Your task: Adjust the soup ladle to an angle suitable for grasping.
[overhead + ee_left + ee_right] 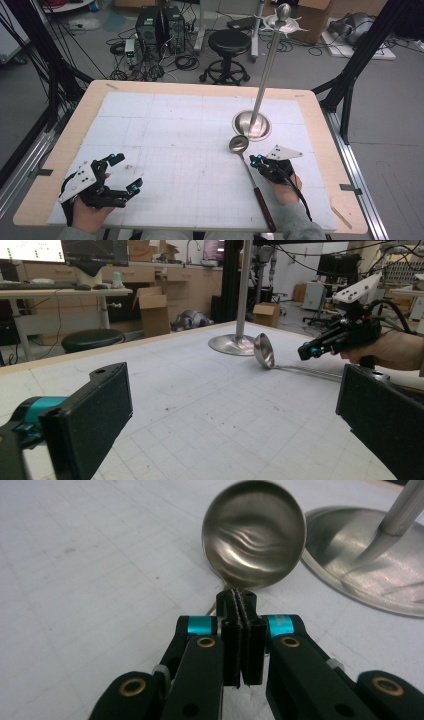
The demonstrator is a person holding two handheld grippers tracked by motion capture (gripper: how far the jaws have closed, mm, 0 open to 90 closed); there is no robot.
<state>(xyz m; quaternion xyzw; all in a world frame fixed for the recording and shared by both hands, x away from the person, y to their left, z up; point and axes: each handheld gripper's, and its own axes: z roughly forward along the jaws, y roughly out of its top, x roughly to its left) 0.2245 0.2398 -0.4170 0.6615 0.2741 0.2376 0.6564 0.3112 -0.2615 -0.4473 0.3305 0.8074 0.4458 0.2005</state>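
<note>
High overhead, two low claw-mounted views, all sharing the ladle (239, 144).

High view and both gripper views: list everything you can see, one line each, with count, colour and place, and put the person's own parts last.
ladle: one, steel bowl, dark handle, lying right of centre on the mat
stand: one, steel, round base with a tall pole, behind the ladle bowl
mat: one, white, gridded, covering the table
table: one, light wood
stool: one, black, on the floor beyond the table
left gripper: one, black, near left corner, jaws open, empty
right gripper: one, black, jaws shut, beside the ladle handle
</note>
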